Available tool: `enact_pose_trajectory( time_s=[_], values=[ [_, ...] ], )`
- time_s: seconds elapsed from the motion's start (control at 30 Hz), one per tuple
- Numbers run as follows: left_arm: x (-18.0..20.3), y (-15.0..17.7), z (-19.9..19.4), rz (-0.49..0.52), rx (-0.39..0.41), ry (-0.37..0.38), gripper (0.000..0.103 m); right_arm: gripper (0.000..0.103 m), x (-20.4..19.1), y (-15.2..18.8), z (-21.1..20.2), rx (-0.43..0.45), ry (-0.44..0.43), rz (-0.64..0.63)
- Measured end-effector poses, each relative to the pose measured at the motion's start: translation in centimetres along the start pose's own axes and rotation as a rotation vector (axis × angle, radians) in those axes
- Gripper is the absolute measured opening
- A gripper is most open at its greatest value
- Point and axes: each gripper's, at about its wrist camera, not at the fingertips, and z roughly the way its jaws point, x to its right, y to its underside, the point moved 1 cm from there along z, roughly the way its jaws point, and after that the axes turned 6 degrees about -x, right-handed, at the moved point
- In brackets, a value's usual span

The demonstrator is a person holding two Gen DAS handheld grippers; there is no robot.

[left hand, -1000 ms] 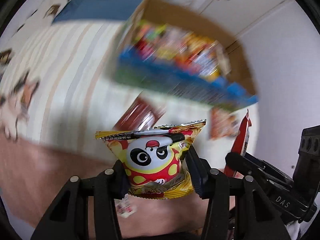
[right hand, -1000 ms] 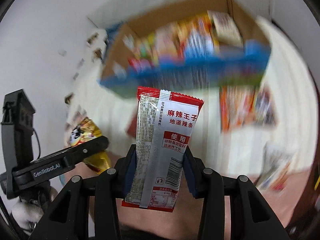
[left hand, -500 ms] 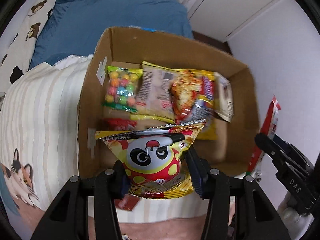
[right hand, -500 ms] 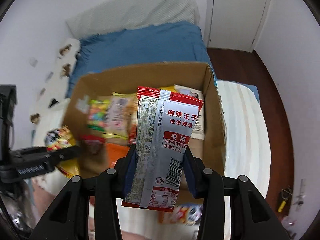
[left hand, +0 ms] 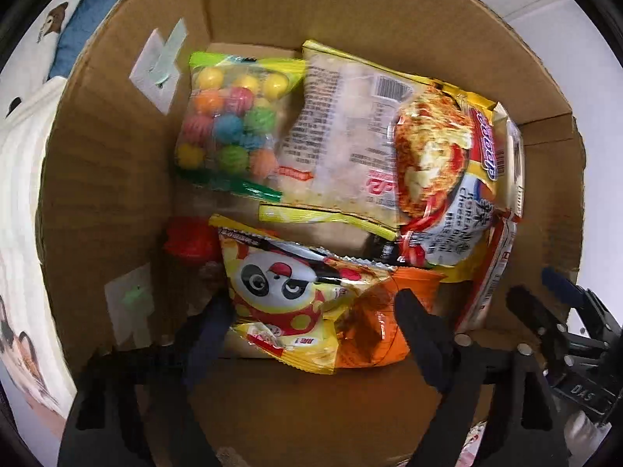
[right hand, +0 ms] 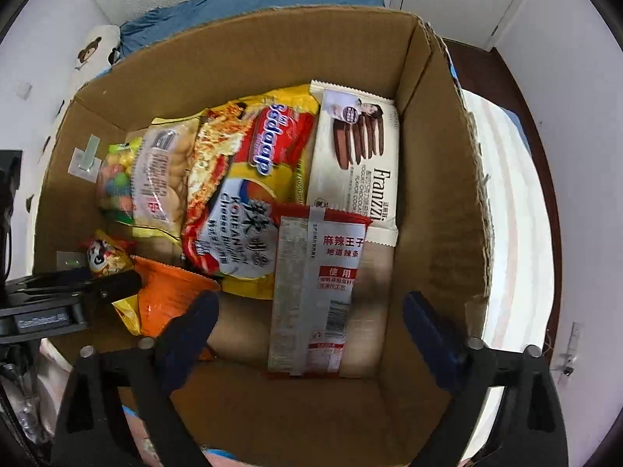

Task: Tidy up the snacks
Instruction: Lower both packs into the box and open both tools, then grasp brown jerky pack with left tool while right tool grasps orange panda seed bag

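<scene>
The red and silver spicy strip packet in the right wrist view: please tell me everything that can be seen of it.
The red and silver packet is a flat, glossy foil sachet with red ends, a silver middle, Chinese print and a barcode. It lies lengthwise inside the cardboard box, its far end overlapping the noodle bag and the Franzzi cookie pack. The right gripper stands open around it, its fingers apart from it.

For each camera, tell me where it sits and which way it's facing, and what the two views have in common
Left wrist: on the left gripper, looking down into the cardboard box; its open fingers flank the panda packet; the right gripper shows at right.
Right wrist: on the right gripper, looking down into the box from its other side; open fingers flank the red spicy-strip packet; the left gripper shows at left.
Shared: box, noodle pack, panda packet.
</scene>
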Motion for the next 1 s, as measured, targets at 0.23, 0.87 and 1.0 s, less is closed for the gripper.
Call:
enact_pose_trajectory(
  time_s=[0.23,0.87,1.0],
  values=[
    [0.6,0.4,-1.2,0.028,0.041,-0.009,0.091,0.098,0.1,0.2,-0.1,-0.011,-0.038,0.018],
    [2.2,9.8,-10.3,0.097,0.474,-0.107,0.091,0.098,-1.6,7.4,-7.2,0.219,-0.014,0.01],
    [2.1,12.8,-11.8,0.103,0.558,-0.144,0.091,0.098,-2.3,9.7,-9.4,0.28,-0.023,0.008]
  ],
)
